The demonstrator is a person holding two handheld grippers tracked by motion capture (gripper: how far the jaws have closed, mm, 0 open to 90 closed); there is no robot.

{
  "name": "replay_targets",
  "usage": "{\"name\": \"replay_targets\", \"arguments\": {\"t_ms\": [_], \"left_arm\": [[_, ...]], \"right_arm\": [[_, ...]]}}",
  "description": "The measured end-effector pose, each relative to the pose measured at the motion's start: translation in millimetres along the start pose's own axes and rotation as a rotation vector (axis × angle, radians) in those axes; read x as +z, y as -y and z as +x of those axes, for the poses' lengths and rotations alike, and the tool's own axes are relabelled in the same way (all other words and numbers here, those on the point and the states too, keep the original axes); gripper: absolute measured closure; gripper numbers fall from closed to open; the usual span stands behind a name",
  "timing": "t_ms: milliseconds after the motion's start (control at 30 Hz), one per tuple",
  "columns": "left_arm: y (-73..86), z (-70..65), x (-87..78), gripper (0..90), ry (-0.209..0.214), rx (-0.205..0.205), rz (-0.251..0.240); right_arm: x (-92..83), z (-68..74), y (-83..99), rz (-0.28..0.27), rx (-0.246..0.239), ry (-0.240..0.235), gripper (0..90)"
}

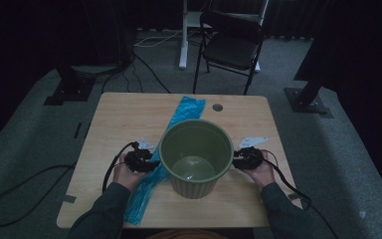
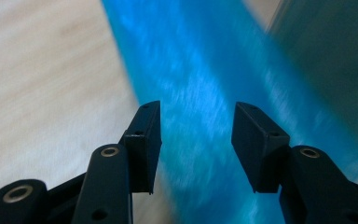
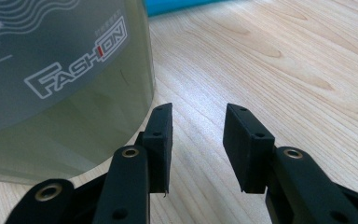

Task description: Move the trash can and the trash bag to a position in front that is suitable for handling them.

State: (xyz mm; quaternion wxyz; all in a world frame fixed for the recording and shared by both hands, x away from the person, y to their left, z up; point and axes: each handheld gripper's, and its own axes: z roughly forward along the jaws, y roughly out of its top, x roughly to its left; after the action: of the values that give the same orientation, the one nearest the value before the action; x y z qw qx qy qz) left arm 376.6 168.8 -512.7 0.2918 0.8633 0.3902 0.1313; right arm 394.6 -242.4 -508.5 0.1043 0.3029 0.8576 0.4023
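Note:
A green plastic bin (image 1: 196, 155) stands upright in the middle of the wooden table (image 1: 124, 119), on top of a long blue plastic bag (image 1: 184, 110) that lies flat. My left gripper (image 1: 146, 163) sits just left of the bin, above the bag. In the left gripper view its jaws stand open over the blue bag (image 2: 200, 88) with nothing between them. My right gripper (image 1: 238, 160) rests at the bin's right side. Its jaws are open and empty, next to the bin's wall (image 3: 60, 79), which bears the word FASHION.
A black folding chair (image 1: 231, 42) stands on the floor beyond the table. Dark stands flank the table at left and right. A small round hole (image 1: 217, 107) marks the tabletop near its far edge. Cables trail from both grippers over the table's sides.

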Motion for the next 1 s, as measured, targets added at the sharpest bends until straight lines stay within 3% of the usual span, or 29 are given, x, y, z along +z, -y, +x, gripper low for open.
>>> {"name": "replay_targets", "arguments": {"t_ms": [133, 200, 300, 400, 433, 467, 567, 633, 667, 700, 733, 800, 833, 900, 1000], "left_arm": [[6.7, -1.0, 6.4, 55.4, -0.052, 0.017, 0.059], [7.4, 0.3, 6.3, 59.7, -0.049, 0.012, 0.052], [6.1, 9.6, 3.7, 70.3, -0.13, 0.012, 0.083], [7.4, 19.1, 2.8, 72.4, -0.165, -0.011, 0.085], [9.4, 30.2, 0.7, 72.5, -0.216, -0.03, 0.097], [9.4, 30.2, 0.7, 72.5, -0.216, -0.03, 0.097], [16.1, 54.1, -4.4, 72.2, -0.293, -0.086, 0.109], [21.0, 66.9, -7.8, 72.1, -0.313, -0.131, 0.106], [21.0, 66.9, -7.8, 72.1, -0.313, -0.131, 0.106], [27.5, 81.5, -12.2, 72.1, -0.338, -0.178, 0.098], [30.1, 87.1, -14.0, 71.9, -0.35, -0.2, 0.097], [32.2, 92.0, -15.6, 71.3, -0.36, -0.219, 0.096], [35.3, 100.0, -18.1, 71.3, -0.38, -0.247, 0.097], [37.2, 105.8, -22.1, 67.9, -0.356, -0.279, 0.064], [32.8, 103.1, -26.1, 63.3, -0.318, -0.268, 0.02]], "right_arm": [[0.1, 0.5, -0.3, -0.003, -0.001, 0.0, 62.3], [-0.1, 0.3, -0.4, -0.003, -0.001, 0.001, 62.2], [-0.1, 0.1, -0.2, -0.002, -0.002, 0.002, 62.1], [0.6, -0.2, 0.1, 0.002, -0.002, 0.003, 62.1], [0.7, 0.1, 0.0, 0.003, -0.002, 0.002, 62.1], [0.7, 0.1, 0.0, 0.003, -0.002, 0.002, 62.1], [0.4, -0.2, 0.0, 0.001, -0.001, 0.003, 62.2], [0.7, -0.2, 0.1, 0.003, -0.001, 0.003, 62.2], [0.7, -0.2, 0.1, 0.003, -0.001, 0.003, 62.2], [1.0, -0.3, 0.1, 0.005, -0.002, 0.002, 62.2], [1.6, -0.1, 0.2, 0.007, 0.0, 0.001, 62.2], [1.7, -0.1, 0.2, 0.007, 0.0, 0.001, 62.2], [1.7, -0.2, 0.2, 0.007, 0.0, 0.001, 62.2], [1.3, -0.2, 0.1, 0.006, 0.0, 0.002, 62.2], [0.9, -0.4, 0.0, 0.002, 0.002, 0.003, 62.2]]}}
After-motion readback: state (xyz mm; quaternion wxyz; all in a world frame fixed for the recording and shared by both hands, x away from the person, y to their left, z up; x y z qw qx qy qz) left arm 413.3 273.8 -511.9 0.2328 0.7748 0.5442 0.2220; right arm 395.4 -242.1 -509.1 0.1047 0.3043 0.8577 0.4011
